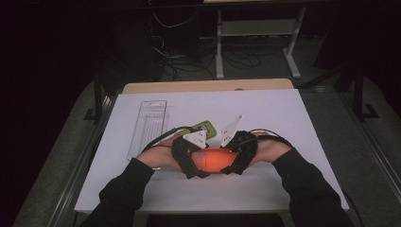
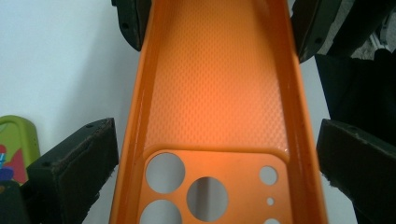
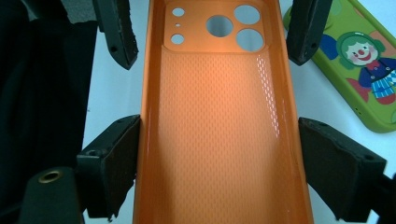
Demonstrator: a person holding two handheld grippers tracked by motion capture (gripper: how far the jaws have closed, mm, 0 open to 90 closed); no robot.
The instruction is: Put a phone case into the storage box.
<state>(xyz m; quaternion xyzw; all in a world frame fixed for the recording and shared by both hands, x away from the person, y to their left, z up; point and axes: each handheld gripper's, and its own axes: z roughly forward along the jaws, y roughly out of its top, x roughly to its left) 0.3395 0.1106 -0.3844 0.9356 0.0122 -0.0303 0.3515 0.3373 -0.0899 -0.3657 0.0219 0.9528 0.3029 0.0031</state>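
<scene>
The orange phone case (image 2: pixel 215 107) lies inner side up between the two grippers, each straddling one end. The right gripper (image 3: pixel 217 163) appears to pinch its long side walls; for the left gripper (image 2: pixel 210 172), contact cannot be told. The case looks light, bendy and glossy, so its walls are the best hold. A green case (image 3: pixel 359 60) lies beside it on the white table (image 1: pixel 283 118), in a dark room.

Place: you're working in a lab-like recording room.
Signs: dark surroundings, your white table (image 1: pixel 283 123) lit from above, loose cables (image 1: pixel 179 66) on the floor, a bare white bench frame (image 1: pixel 255 28) behind.
</scene>
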